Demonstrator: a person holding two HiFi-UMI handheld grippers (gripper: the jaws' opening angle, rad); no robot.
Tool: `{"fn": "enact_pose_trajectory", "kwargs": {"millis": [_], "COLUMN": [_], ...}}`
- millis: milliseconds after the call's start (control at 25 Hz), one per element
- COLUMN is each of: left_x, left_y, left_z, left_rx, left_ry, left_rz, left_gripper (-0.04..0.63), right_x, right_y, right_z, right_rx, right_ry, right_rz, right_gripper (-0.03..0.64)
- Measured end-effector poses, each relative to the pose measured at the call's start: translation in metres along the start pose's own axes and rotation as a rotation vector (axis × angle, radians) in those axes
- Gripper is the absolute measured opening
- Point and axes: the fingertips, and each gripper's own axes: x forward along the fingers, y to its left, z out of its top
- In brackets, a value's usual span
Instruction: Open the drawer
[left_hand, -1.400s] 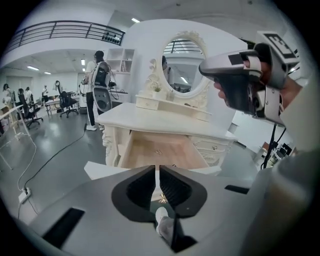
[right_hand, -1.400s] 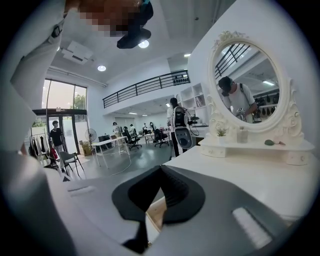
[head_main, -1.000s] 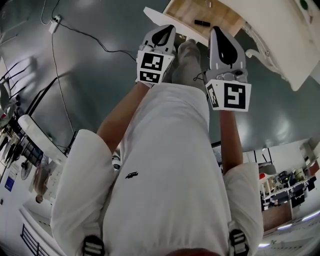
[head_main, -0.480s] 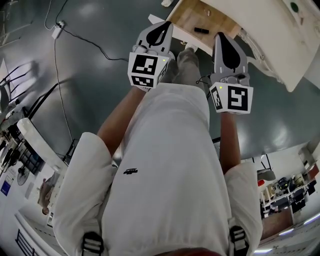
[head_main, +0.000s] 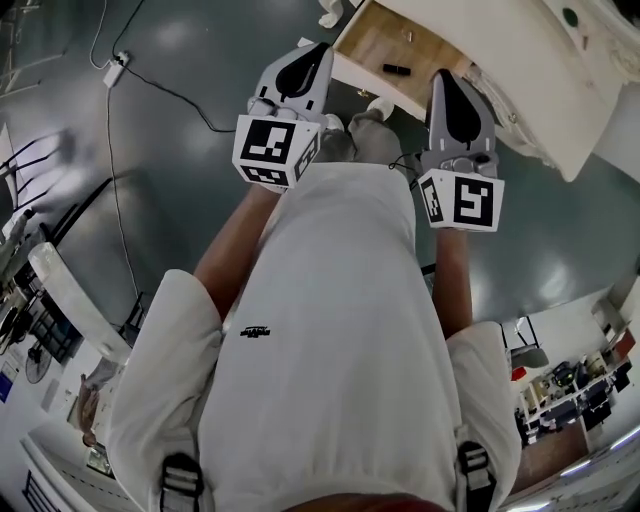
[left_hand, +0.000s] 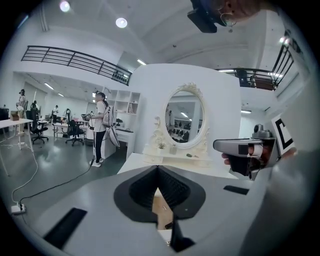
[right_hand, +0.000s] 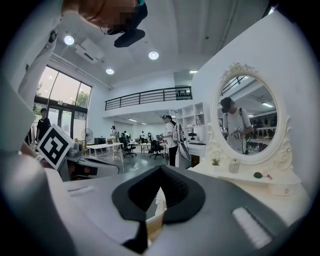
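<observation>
The drawer of the white dressing table stands pulled out, showing its wooden floor and a small black item inside. My left gripper is raised in front of my chest, shut, with nothing between its pads. My right gripper is level beside it, also shut and empty. In the left gripper view the shut left gripper points at the table's oval mirror, with the drawer's wood showing below the tips. The right gripper points just left of the mirror.
A cable and power strip lie on the grey floor to the left. My feet stand close to the drawer front. A person with a backpack stands beyond the table, with desks and chairs behind.
Both grippers have risen away from the drawer, the left one more than the right. Both stayed shut. The drawer stays pulled out.
</observation>
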Motion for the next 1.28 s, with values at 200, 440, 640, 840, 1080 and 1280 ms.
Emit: {"fn": "enact_pose_trajectory", "kwargs": {"millis": [200,440,640,840,1080,1280], "left_x": [-0.010,-0.018,-0.022,-0.025,-0.023,-0.018], "left_y": [-0.002,-0.008,-0.018,-0.025,-0.033,-0.044], "left_z": [0.021,0.050,0.073,0.083,0.085,0.083], "left_rx": [0.009,0.024,0.039,0.051,0.061,0.064], "left_ry": [-0.045,-0.096,-0.139,-0.151,-0.143,-0.140], "left_rz": [-0.006,-0.015,-0.035,-0.041,-0.057,-0.091], "left_gripper": [0.009,0.008,0.008,0.008,0.008,0.008], "right_x": [-0.011,-0.022,-0.026,-0.030,-0.033,-0.035], "right_y": [-0.005,-0.011,-0.017,-0.021,-0.022,-0.020], "right_z": [0.011,0.029,0.038,0.040,0.049,0.049], "right_rx": [-0.005,-0.050,-0.055,-0.022,-0.028,-0.027], "right_ry": [-0.016,-0.042,-0.057,-0.060,-0.072,-0.056], "right_rz": [-0.014,-0.032,-0.044,-0.032,0.007,0.018], "right_gripper": [0.002,0.002,0.002,0.002,0.002,0.000]}}
